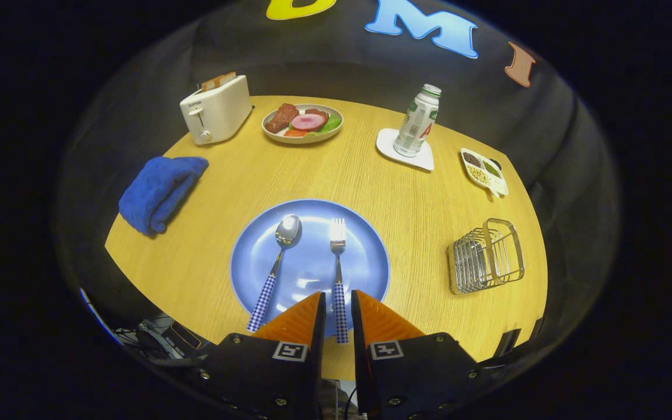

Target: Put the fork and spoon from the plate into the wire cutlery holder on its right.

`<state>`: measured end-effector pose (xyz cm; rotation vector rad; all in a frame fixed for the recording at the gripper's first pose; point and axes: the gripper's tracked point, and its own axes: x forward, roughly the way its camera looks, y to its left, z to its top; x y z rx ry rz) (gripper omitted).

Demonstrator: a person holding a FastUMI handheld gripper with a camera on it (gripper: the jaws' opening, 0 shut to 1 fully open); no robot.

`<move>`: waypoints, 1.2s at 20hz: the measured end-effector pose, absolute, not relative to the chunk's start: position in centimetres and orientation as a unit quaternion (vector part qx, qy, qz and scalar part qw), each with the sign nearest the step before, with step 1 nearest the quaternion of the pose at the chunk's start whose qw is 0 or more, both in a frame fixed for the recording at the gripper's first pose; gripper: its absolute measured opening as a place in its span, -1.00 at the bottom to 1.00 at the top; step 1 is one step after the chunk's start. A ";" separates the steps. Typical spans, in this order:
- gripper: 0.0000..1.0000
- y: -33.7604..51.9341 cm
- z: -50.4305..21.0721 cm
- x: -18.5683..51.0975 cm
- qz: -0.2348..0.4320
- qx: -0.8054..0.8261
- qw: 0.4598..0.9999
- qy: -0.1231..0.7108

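Observation:
A blue plate (359, 245) lies on the wooden table just ahead of my fingers. On it rest a spoon (277, 256) on the left and a fork (338, 256) on the right, both with blue-checked handles pointing toward me. My gripper (337, 293) hovers above the plate's near rim, open by only a narrow gap. The end of the fork's handle shows through that gap, lower down and untouched by either finger. The wire cutlery holder (486, 255) stands to the right of the plate, beyond my right finger.
A folded blue cloth (158, 192) lies left of the plate. At the back stand a white toaster (214, 109), a plate of food (303, 122), a bottle (417, 121) on a white coaster and a small divided dish (483, 170). The table's edge runs just below my fingers.

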<state>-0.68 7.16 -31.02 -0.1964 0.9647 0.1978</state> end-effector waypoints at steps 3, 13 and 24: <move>-0.50 7.1 -32.8 -0.8 0.093 -0.095 0.861 0.490; -0.50 6.9 -36.6 -0.4 0.083 -0.127 0.828 0.539; -0.81 6.2 -35.4 0.3 0.111 -0.133 0.807 0.565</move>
